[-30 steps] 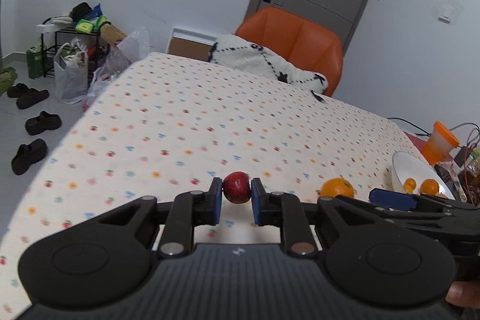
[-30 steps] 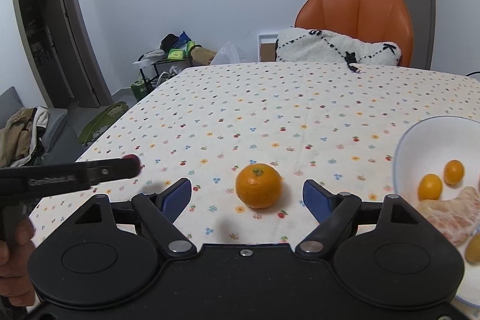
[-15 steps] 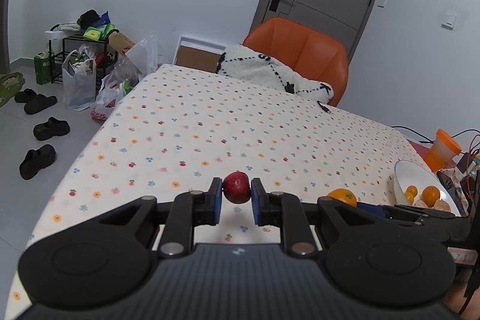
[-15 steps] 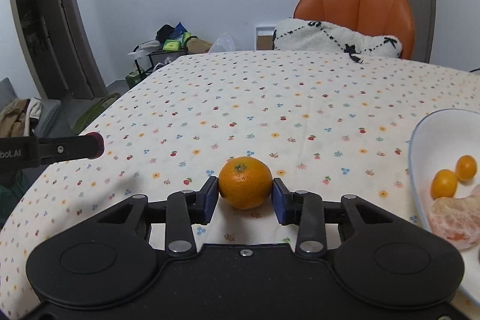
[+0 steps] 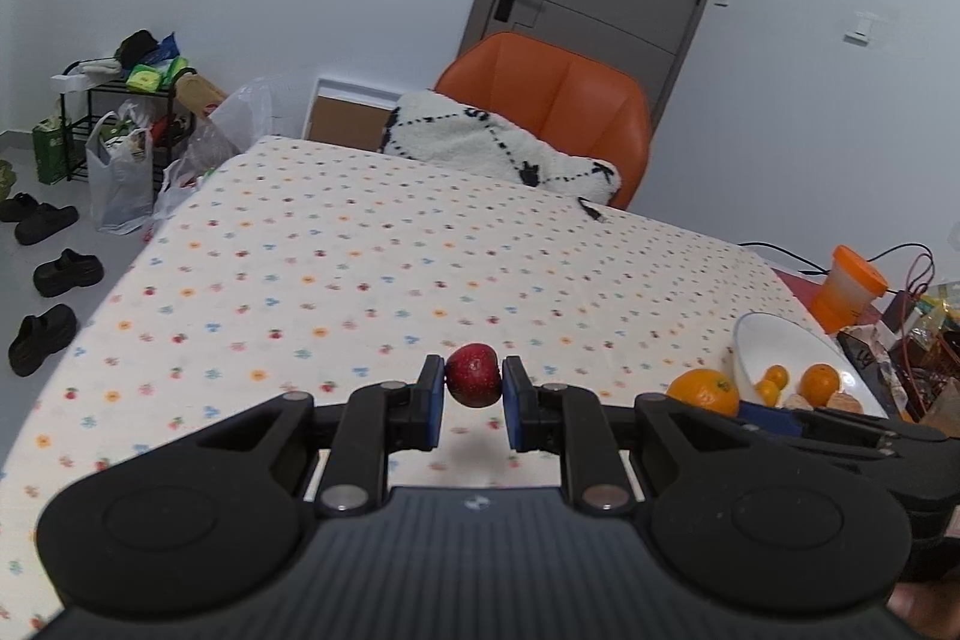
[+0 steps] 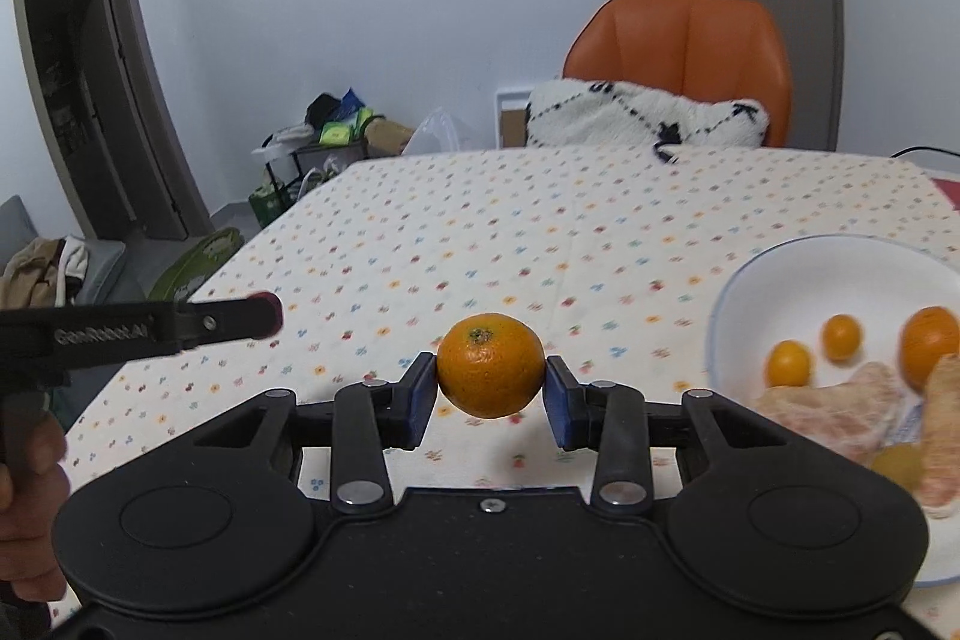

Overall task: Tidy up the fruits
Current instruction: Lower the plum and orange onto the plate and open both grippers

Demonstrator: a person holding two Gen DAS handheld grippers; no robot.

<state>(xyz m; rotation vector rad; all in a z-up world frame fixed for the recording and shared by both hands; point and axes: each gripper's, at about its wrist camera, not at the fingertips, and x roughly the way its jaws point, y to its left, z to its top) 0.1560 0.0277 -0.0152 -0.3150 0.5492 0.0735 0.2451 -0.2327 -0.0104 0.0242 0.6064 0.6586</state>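
Above the near table (image 5: pixel 336 244), the left gripper (image 5: pixel 473 389) jaws clench a red fruit (image 5: pixel 473 375); the right gripper (image 6: pixel 489 383) jaws clench an orange (image 6: pixel 491 365), left of the white bowl (image 6: pixel 774 274)

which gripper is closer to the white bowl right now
Right. The right gripper, shut on the orange, sits just beside the white bowl. The left gripper, holding the red fruit, is farther off on the orange's other side.

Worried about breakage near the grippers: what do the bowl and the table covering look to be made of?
The bowl looks like glazed ceramic, possibly melamine: smooth, glossy white, with a thin bluish rim. The tablecloth looks like matte woven fabric, cream, printed with small fruit and flower motifs, and it drapes softly over the table edge.
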